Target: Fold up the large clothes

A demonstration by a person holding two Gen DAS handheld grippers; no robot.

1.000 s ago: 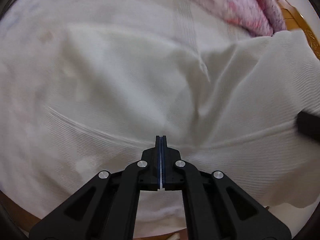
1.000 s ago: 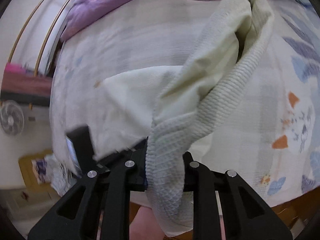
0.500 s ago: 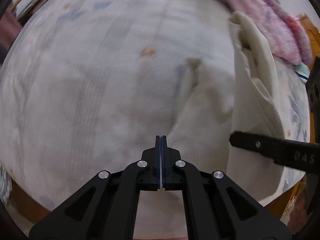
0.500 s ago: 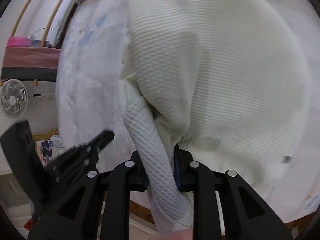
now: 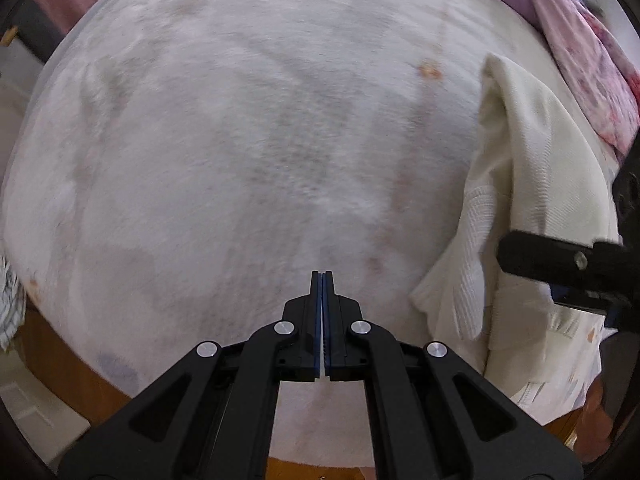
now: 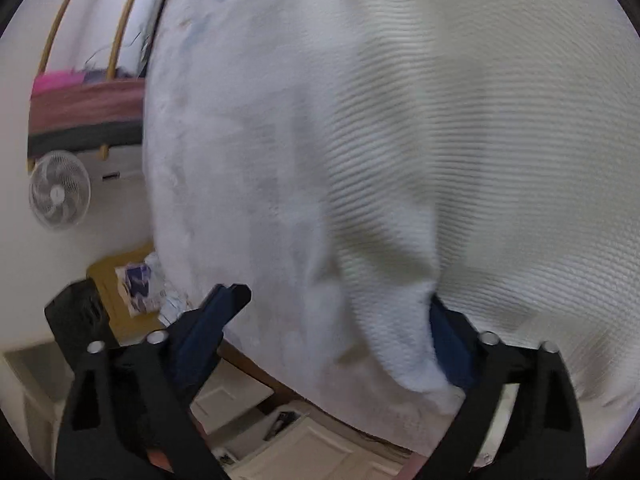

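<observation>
A cream waffle-knit garment (image 5: pixel 524 184) lies bunched at the right side of the bed (image 5: pixel 240 140) in the left wrist view. It fills the right half of the right wrist view (image 6: pixel 480 140). My left gripper (image 5: pixel 322 280) is shut and empty above bare bedsheet, left of the garment. My right gripper (image 6: pixel 336 300) is open, its jaws wide apart, with a fold of the garment lying loose between them. The right gripper also shows at the right edge of the left wrist view (image 5: pixel 568 264).
Pink and purple bedding (image 5: pixel 580 48) is piled at the bed's far right. A white fan (image 6: pixel 58 190) and a pink-topped shelf (image 6: pixel 84 96) stand left of the bed. Papers (image 6: pixel 140 284) and white floor (image 6: pixel 304 440) lie below the bed edge.
My right gripper has opened and let go of the garment fold it held. My left gripper, still shut, has moved left off the garment over bare sheet.
</observation>
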